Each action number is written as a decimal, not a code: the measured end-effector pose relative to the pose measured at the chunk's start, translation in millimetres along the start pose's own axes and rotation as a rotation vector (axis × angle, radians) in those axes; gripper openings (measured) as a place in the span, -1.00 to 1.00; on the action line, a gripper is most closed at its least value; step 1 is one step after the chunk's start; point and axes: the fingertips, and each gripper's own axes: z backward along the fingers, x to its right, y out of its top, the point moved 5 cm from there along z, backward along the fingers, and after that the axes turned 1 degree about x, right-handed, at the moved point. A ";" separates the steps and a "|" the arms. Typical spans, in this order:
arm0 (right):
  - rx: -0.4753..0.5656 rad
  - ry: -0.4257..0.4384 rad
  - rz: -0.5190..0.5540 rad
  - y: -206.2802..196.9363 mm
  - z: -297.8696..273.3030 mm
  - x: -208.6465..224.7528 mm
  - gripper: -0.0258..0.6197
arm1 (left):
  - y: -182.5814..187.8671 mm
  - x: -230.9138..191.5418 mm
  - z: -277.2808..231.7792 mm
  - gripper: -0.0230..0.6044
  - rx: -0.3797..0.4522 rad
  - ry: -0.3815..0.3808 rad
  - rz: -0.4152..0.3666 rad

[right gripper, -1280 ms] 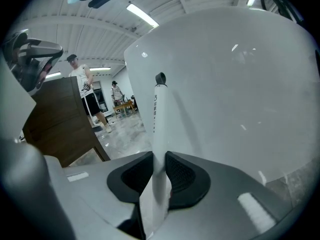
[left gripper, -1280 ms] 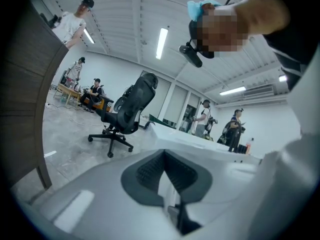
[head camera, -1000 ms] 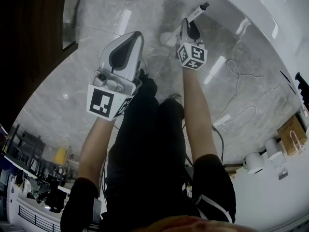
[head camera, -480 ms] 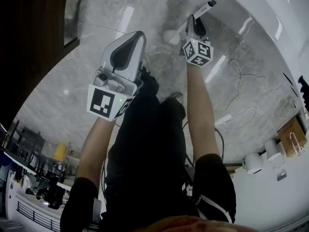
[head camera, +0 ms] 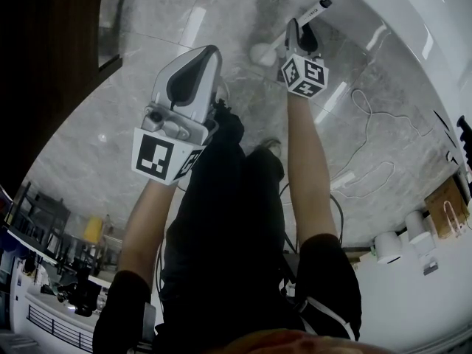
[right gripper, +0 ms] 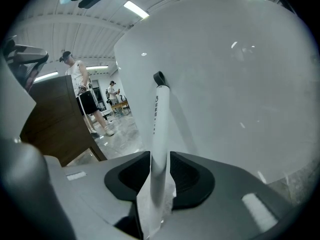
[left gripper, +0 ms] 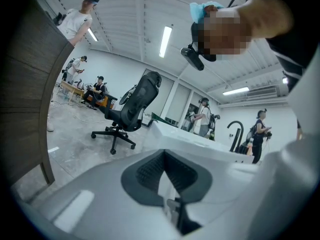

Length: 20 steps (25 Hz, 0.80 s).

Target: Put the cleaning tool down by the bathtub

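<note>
The cleaning tool is a white stick (head camera: 284,39) with a black tip and a round white head (head camera: 259,54) on the grey floor. It leans against the white bathtub (head camera: 383,6). My right gripper (head camera: 294,28) is around its handle (right gripper: 160,129). Its jaws have just been opening, and the handle stands between the pads with a thin gap, so they do not press on it. The tub wall (right gripper: 240,84) fills the right gripper view behind the handle. My left gripper (head camera: 213,51) hangs high in front of my body, shut and holding nothing (left gripper: 167,156).
A white cable (head camera: 361,146) loops over the marble floor by the tub. A dark wooden cabinet (head camera: 51,65) stands at the left. A cardboard box (head camera: 442,201) and white fittings (head camera: 387,245) lie at the right. An office chair (left gripper: 131,109) and several people are farther off.
The right gripper and the tool's handle shifted a little toward the tub, then stayed put. The left gripper has not moved.
</note>
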 end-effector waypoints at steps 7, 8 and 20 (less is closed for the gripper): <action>-0.021 -0.003 -0.005 2.2 7.1 -3.9 -0.49 | 8.7 2.4 1.1 -0.90 -0.010 0.005 0.011; -0.023 -0.004 -0.007 3.6 9.4 -4.0 -0.48 | 11.0 3.1 1.5 -0.90 -0.011 0.005 0.013; -0.093 -0.015 -0.014 37.9 73.6 -29.1 -0.51 | 53.3 40.6 21.9 -0.90 -0.052 0.002 0.051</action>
